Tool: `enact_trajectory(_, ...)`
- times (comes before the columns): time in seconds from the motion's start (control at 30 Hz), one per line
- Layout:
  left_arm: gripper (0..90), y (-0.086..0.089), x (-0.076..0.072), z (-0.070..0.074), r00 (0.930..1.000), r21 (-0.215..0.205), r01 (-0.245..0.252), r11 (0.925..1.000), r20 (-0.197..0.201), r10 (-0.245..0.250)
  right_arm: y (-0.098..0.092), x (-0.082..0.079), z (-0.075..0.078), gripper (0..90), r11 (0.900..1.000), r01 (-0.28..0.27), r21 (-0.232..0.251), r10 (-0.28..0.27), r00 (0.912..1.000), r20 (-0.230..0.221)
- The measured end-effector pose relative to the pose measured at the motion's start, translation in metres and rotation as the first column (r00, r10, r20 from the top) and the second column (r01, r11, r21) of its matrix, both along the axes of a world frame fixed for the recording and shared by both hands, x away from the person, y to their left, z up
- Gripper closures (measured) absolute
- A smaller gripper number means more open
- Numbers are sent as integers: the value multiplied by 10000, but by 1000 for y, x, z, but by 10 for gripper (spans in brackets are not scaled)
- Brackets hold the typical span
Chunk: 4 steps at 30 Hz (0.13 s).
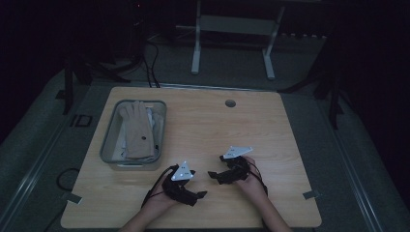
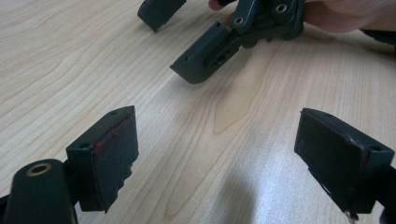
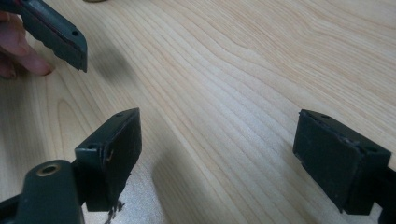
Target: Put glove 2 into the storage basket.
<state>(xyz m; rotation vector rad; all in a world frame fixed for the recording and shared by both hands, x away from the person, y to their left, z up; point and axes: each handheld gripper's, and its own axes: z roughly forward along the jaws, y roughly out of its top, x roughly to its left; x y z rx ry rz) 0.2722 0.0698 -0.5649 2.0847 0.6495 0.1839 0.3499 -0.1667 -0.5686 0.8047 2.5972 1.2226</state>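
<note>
On wood-grain table, 2 black blocky grippers, L gripper & R gripper, jaws wide

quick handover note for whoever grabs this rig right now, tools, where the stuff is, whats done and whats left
Left tool: open, holding nothing, low over the wooden table near its front edge, pointing toward the right tool.
Right tool: open, holding nothing, close by and facing the left one.
Things: a beige glove lies in the clear bin at the table's left, on top of some pale items too dim to identify. Neither tool touches the bin or the glove.
Done: nothing that can be told from the layout.
Left: likely reach to the bin and take the glove; both tools are ready.
</note>
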Motion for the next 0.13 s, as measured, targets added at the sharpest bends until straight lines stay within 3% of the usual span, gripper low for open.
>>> enact_trajectory(0.13,140,0,0,0,10000,-30,17,10000,-24,-17,-1,1,0,153,10000,96,-9,-96,10000,-2)
